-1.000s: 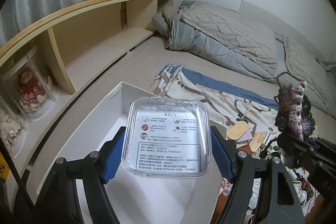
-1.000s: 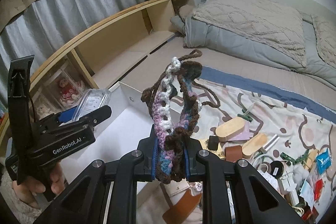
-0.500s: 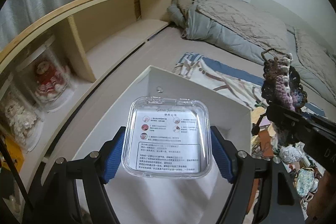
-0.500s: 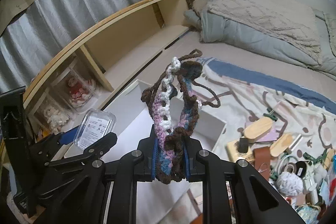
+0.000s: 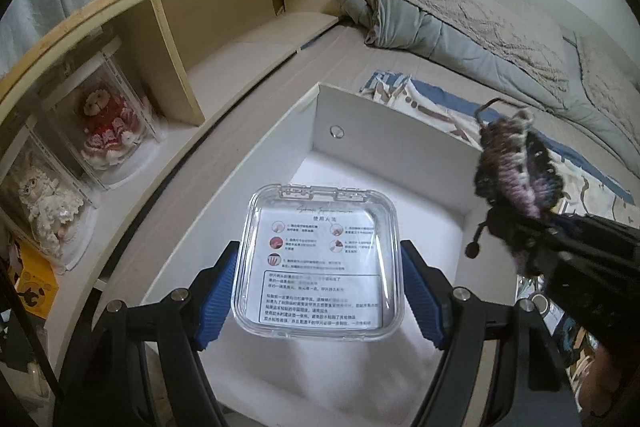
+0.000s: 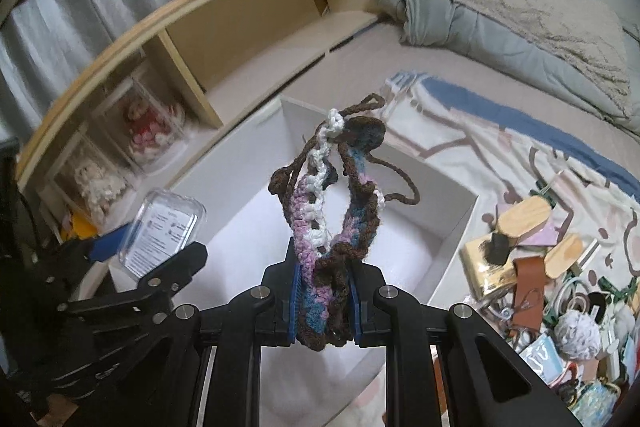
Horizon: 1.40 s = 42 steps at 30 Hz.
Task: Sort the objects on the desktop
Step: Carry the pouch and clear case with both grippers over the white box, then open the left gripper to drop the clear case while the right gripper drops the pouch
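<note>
The left gripper (image 5: 320,279) pinches a clear plastic case (image 5: 320,263) by its two side edges, the blue pads (image 5: 218,301) pressed against its left and right rims. The case lies flat between the fingers, its hinge or clasp edge at the far end and a printed instruction sheet showing through the lid. It hangs above the inside of a white open box (image 5: 384,131), over the box's near half; whether it touches the box floor cannot be told.

The right gripper (image 6: 324,303) is pressed together on a crocheted piece (image 6: 332,211) of brown, purple, blue and white yarn. The lower end of the piece is squeezed between the blue pads, and the rest stands up beyond the fingertips, with loose brown yarn loops trailing from its top and right side. In the right wrist view it sits over the same white box, near its middle. In the left wrist view the crocheted piece appears at the right, above the box's right wall.

To the right of the box, on a patterned cloth (image 6: 480,131), lies a heap of small items (image 6: 540,267), including wooden pieces and a pale yarn ball. A wooden shelf (image 5: 224,27) runs along the left.
</note>
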Each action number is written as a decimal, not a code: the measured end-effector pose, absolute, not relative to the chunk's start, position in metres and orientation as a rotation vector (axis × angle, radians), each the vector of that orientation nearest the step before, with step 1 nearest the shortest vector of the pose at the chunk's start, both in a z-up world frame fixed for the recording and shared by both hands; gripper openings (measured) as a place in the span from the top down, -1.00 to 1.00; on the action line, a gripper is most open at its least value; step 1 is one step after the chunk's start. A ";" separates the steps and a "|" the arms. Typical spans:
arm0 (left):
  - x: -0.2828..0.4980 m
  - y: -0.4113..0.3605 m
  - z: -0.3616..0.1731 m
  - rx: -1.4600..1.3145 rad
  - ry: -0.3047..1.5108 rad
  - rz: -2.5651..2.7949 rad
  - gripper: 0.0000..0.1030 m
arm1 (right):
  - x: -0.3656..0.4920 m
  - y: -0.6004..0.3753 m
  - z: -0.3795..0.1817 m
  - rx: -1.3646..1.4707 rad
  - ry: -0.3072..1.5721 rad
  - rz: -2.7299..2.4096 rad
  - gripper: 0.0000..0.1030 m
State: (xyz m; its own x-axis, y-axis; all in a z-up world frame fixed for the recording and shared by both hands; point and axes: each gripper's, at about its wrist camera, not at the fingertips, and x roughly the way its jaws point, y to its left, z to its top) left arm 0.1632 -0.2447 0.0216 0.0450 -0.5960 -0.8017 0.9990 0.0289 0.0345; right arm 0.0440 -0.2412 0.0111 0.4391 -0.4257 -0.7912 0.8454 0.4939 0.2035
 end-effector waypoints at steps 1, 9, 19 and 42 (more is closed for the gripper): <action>0.164 -0.245 0.020 0.737 0.718 -1.406 -0.48 | 0.046 -0.242 0.005 0.660 0.757 -0.861 0.61; 0.167 -0.247 0.006 0.771 0.722 -1.410 -0.48 | 0.055 -0.251 -0.016 0.683 0.790 -0.868 0.61; 0.169 -0.253 -0.017 0.839 0.742 -1.390 -0.48 | 0.062 -0.257 -0.031 0.708 0.822 -0.866 0.61; 0.171 -0.256 -0.042 0.916 0.786 -1.328 -0.49 | 0.076 -0.256 -0.051 0.704 0.912 -0.834 0.61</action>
State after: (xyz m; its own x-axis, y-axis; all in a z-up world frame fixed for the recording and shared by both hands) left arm 0.1714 -0.2559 -0.0424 0.0961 -0.4481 -0.8888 0.9948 0.0121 0.1014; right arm 0.0764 -0.2557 -0.0513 0.3566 -0.3099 -0.8814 0.8505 0.4980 0.1691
